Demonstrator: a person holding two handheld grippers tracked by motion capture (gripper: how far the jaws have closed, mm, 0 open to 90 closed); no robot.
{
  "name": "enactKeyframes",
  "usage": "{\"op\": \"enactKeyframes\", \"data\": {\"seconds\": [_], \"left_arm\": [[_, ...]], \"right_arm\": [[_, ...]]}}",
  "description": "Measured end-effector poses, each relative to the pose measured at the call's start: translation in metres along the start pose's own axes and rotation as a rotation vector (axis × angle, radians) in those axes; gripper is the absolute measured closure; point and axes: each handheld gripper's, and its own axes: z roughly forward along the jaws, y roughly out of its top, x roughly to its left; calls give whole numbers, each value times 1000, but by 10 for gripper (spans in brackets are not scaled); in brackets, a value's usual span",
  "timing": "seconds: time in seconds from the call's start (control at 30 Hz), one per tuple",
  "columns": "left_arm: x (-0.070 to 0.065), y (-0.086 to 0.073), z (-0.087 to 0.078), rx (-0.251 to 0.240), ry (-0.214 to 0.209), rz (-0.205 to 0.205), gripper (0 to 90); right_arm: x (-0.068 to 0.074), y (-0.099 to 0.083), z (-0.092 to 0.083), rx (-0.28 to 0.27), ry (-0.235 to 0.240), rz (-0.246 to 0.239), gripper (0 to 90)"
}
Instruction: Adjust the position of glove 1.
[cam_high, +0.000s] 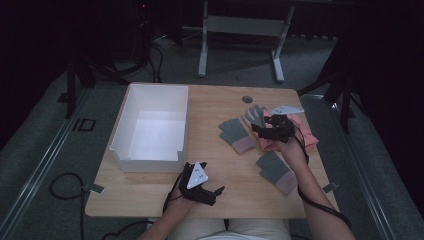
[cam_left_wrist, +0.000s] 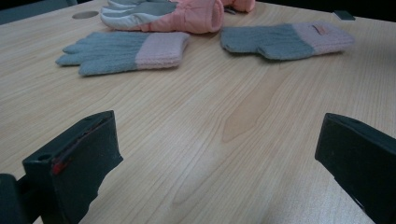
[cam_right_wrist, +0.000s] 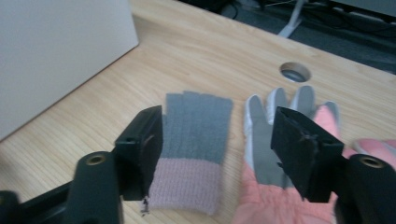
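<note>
A person seated at a wooden tabletop (cam_high: 215, 107) works two handheld grippers among scattered gloves. The left gripper (cam_high: 212, 194), topped by its grey three-cornered plate, rests low near the tabletop's front edge, just in front of a white open box (cam_high: 131, 105) that stands on the left half; its jaws are spread wide over bare wood, holding nothing, as the left gripper view makes plain. The right gripper (cam_high: 260, 129) hovers over the gloves on the right half, its jaws also spread and empty, one on each side of the gap between a grey knit glove with a pink cuff (cam_right_wrist: 196, 135) and a pink padded glove with a grey and white palm (cam_right_wrist: 266, 158). These two lie side by side, fingers pointing towards the far edge, close to a round cable hole (cam_right_wrist: 295, 71) in the wood. A second grey knit glove (cam_high: 276, 171) lies apart, nearer the person, beside the right forearm. From the left gripper view the knit pair (cam_left_wrist: 123, 50) (cam_left_wrist: 287, 41) lie flat and well apart from the jaws, with the pink padded glove (cam_left_wrist: 163, 14) behind them. Dark floor and a desk frame (cam_high: 242, 37) sit beyond the tabletop
</note>
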Motion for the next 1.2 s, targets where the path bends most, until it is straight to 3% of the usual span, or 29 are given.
{"op": "enactKeyframes", "data": {"seconds": [0.23,0.7,0.93,0.97,1.2], "left_arm": [[0,0,0,-1,-1,0,0],[0,0,0,-2,-1,2,0],[0,0,0,-2,-2,0,0],[0,0,0,-2,-1,-1,0],[1,0,0,-4,-4,-6,0]], "right_arm": [[3,-6,29,54,31,-21,463],[7,-18,83,142,105,-70,558],[6,-23,102,178,87,-72,574],[5,-23,109,207,71,-96,570],[3,-24,124,262,70,-105,581]]}}
